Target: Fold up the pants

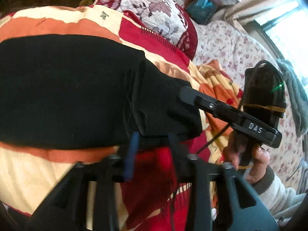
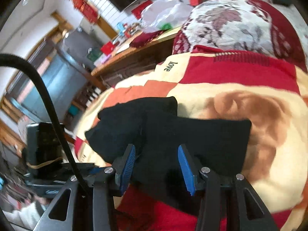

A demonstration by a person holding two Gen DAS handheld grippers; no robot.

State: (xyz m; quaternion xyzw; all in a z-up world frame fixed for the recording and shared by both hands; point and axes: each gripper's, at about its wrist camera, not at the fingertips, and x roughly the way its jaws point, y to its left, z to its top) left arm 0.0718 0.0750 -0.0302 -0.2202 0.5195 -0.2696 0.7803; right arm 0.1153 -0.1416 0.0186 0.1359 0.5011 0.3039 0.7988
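Black pants (image 1: 67,88) lie stretched across a red, cream and orange blanket (image 1: 48,23) on a bed. My left gripper (image 1: 152,146) is open, its blue-padded fingers right at the near edge of the pants, with cloth between them. The right gripper (image 1: 194,100) shows in the left wrist view, its fingers resting on the folded end of the pants. In the right wrist view, my right gripper (image 2: 156,165) is open with its blue pads (image 2: 128,163) on both sides of the black pants (image 2: 192,134). The pants lie bunched on the blanket (image 2: 250,115).
A floral pillow (image 1: 154,9) lies at the head of the bed. A flowered sheet (image 1: 231,44) covers the right side. A wooden desk with clutter (image 2: 125,46) stands beyond the bed. A black cable (image 2: 48,104) arcs past the left gripper's body (image 2: 44,146).
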